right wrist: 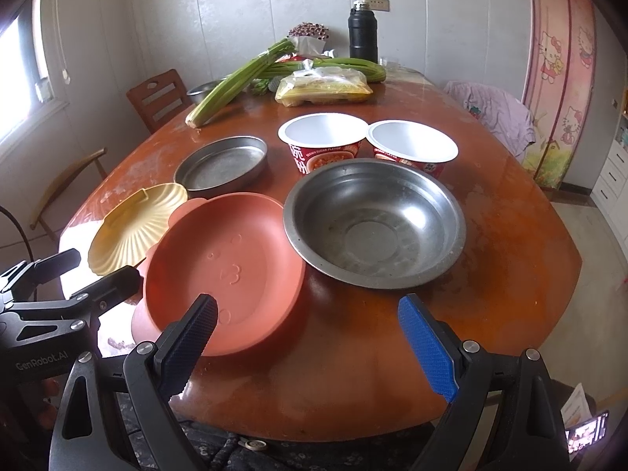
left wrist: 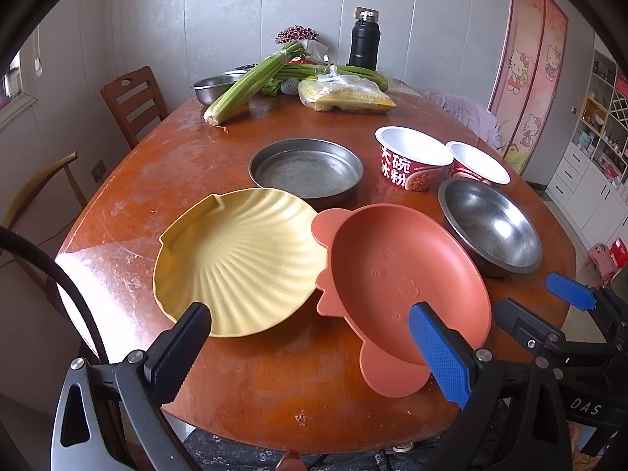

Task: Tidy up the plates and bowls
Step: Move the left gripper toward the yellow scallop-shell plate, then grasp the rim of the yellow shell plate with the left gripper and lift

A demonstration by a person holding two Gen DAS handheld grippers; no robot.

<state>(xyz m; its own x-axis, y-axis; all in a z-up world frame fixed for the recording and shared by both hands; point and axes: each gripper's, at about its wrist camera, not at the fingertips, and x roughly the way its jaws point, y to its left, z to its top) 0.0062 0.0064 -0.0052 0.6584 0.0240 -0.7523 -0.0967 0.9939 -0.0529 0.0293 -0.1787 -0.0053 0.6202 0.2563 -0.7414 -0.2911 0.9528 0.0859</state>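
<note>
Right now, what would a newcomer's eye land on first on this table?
Probably the terracotta animal-shaped plate at the near edge, its rim overlapping the yellow shell-shaped plate to its left. Right of it sits a wide steel bowl, with two empty red paper cups behind and a flat steel pan mid-table. Both grippers, left and right, hover with open jaws.
</note>
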